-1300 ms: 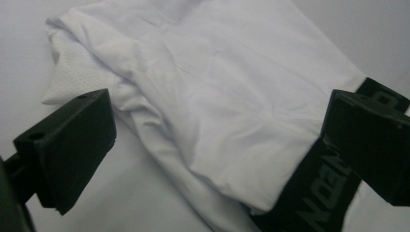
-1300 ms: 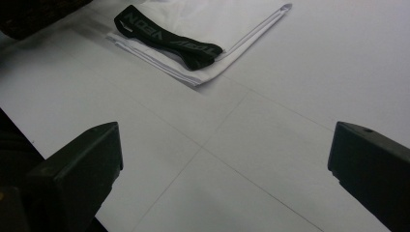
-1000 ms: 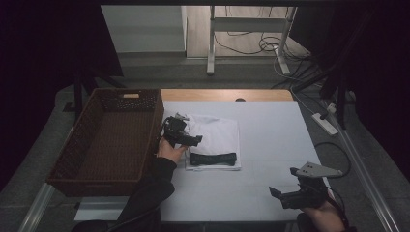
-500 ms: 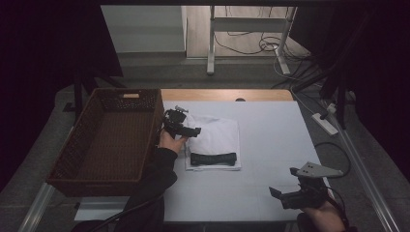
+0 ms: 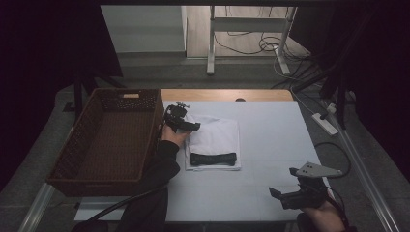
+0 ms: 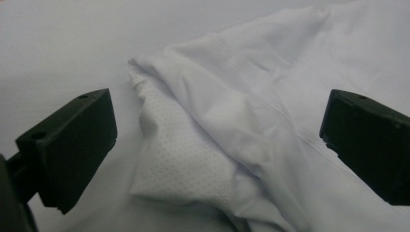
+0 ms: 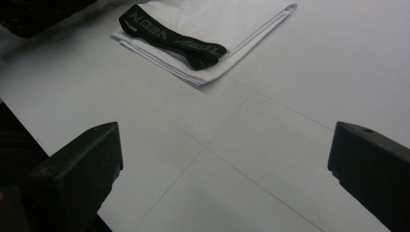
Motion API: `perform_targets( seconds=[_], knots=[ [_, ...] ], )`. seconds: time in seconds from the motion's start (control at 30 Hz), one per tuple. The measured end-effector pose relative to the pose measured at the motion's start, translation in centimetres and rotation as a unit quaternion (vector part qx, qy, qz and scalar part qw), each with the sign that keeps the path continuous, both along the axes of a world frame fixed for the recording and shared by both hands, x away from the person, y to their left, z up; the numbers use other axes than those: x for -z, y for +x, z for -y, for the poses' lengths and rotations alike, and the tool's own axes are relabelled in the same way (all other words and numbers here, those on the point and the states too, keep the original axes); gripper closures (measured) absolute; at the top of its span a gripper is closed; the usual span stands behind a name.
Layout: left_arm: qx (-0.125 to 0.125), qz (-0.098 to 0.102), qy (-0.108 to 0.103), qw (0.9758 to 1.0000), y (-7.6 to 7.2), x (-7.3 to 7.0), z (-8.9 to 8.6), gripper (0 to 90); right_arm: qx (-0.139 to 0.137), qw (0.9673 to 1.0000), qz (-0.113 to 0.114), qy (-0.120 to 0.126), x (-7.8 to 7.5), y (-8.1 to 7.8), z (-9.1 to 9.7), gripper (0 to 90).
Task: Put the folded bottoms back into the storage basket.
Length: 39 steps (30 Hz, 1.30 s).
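White table [image 5: 270, 125] under dim light, floor cables beyond; we list items from largest to smallest. Wicker basket [image 5: 109, 137] stands at the table's left edge. Folded white garment [image 5: 217, 135] lies just right of the basket, long axis running away from us, black waistband [image 5: 213, 158] across its near end. Our left hand-held gripper [image 5: 191, 126], jaws wide apart, hovers at the garment's far-left corner [image 6: 193, 159], which sits between the jaws. Our right hand-held gripper [image 5: 280, 195], jaws also apart, waits well away at the near right edge.
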<state>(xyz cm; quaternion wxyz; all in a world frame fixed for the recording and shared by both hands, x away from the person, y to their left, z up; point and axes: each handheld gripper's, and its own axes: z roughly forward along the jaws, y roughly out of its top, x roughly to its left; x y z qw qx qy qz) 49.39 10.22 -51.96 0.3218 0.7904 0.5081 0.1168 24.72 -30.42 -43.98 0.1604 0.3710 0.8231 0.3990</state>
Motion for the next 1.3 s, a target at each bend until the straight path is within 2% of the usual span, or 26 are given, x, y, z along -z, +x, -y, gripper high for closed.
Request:
perform_targets(
  seconds=[0.23, 0.33, 0.4, 0.5, 0.67, 0.8, 0.97, 1.0, 1.13, 1.3],
  knots=[
    [-0.016, -0.005, 0.005, 0.9999, 0.4, 0.7, -0.3, 3.8, 0.000, 1.0000, -0.001, 0.000, 0.0, 0.0, 0.0, 0.0],
    [-0.022, -0.011, 0.015, 0.9996, 0.6, 1.1, -0.6, 5.8, -0.001, 1.0000, -0.002, 0.001, 0.0, 0.0, 0.0, 0.0],
    [-0.019, -0.018, 0.007, 0.9996, 0.6, 1.4, -0.8, 9.2, -0.001, 1.0000, -0.001, -0.001, 0.0, 0.0, 0.0, 0.0],
    [-0.015, -0.012, 0.023, 0.9995, 0.5, 1.4, -0.4, 13.3, -0.002, 1.0000, -0.001, -0.002, 0.0, 0.0, 0.0, 0.0],
    [0.009, -0.008, 0.025, 0.9996, 0.2, 1.1, -0.1, 31.4, -0.002, 1.0000, -0.001, -0.004, 0.0, 0.0, -0.1, 0.0],
    [0.018, -0.012, 0.025, 0.9995, 0.1, 0.9, 0.1, 44.1, -0.005, 1.0000, -0.003, -0.002, 0.0, 0.1, -0.1, 0.0],
    [0.040, -0.019, -0.002, 0.9990, -0.2, 0.9, 0.3, 72.9, -0.006, 1.0000, -0.005, -0.006, 0.0, 0.1, -0.1, 0.0],
    [0.041, -0.017, -0.005, 0.9990, -0.3, 1.0, 0.3, 75.7, -0.006, 1.0000, -0.006, -0.005, 0.0, 0.1, -0.1, 0.0],
    [0.040, -0.016, -0.016, 0.9989, -0.3, 1.1, 0.1, 77.7, -0.004, 1.0000, -0.006, -0.007, 0.0, 0.2, -0.2, 0.0],
    [0.042, -0.012, -0.008, 0.9990, -0.4, 1.1, 0.2, 78.0, -0.005, 1.0000, -0.005, -0.003, -0.2, 0.4, -0.6, 0.0]
  ],
)
